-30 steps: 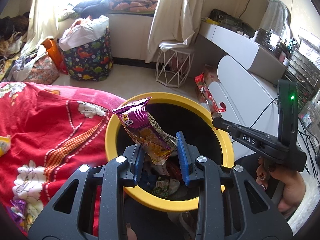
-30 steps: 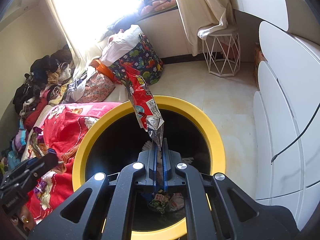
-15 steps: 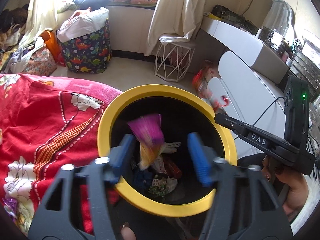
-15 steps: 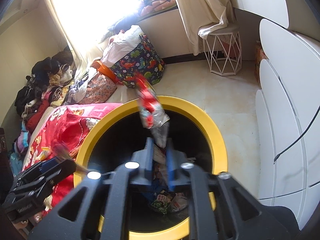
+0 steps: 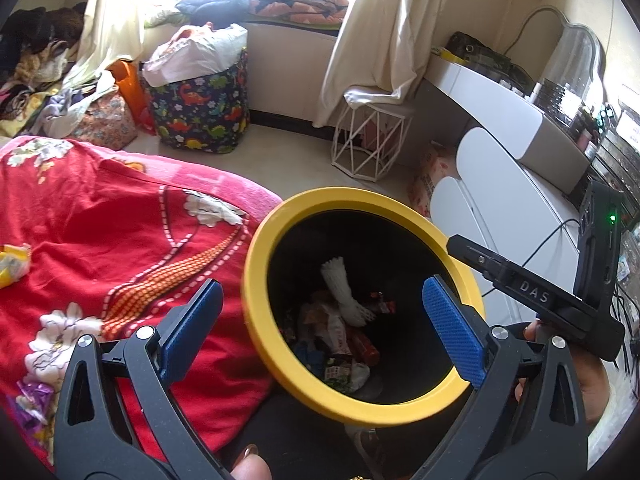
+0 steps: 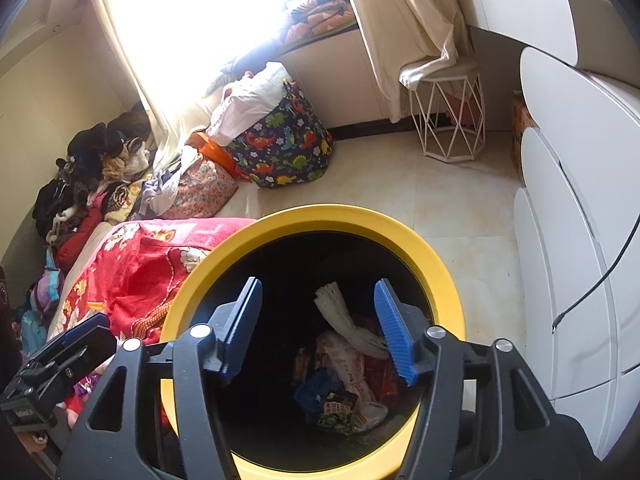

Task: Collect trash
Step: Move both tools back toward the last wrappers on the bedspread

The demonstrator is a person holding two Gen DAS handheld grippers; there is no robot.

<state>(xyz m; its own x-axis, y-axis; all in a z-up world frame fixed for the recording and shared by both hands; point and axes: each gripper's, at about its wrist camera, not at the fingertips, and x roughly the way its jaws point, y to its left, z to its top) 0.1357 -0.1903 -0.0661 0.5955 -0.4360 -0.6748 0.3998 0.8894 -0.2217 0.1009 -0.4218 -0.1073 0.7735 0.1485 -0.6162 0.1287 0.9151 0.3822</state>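
Bed (image 5: 100, 220), red-covered, lies left of and beyond the left gripper's fingers. The bin (image 5: 280, 352), black with a yellow rim, stands against the bed's edge, directly ahead of and below both grippers.

Left gripper (image 5: 320, 328): jaws have just been opening and stand wide apart, nothing between them; released. Its right finger sits over the bin mouth, its left finger over the bed edge. Right gripper (image 6: 316, 332): jaws have just been opening, parted, empty; both fingers hang over the bin mouth.

Trash in the bin (image 6: 348, 380): wrappers and a knotted white bag lie at the bottom, below both pairs of fingers. This drop appears complete.

Remaining trash, as judged: a yellow wrapper (image 5: 14, 264) on the bed, well to the left of the left fingers, and a purple wrapper (image 5: 34, 396) near the left finger's base, at the frame edge. Long axes cannot be told; both pieces are crumpled and partly cut off. The left gripper is plainly the nearer; the next reach would go leftward across the bed.
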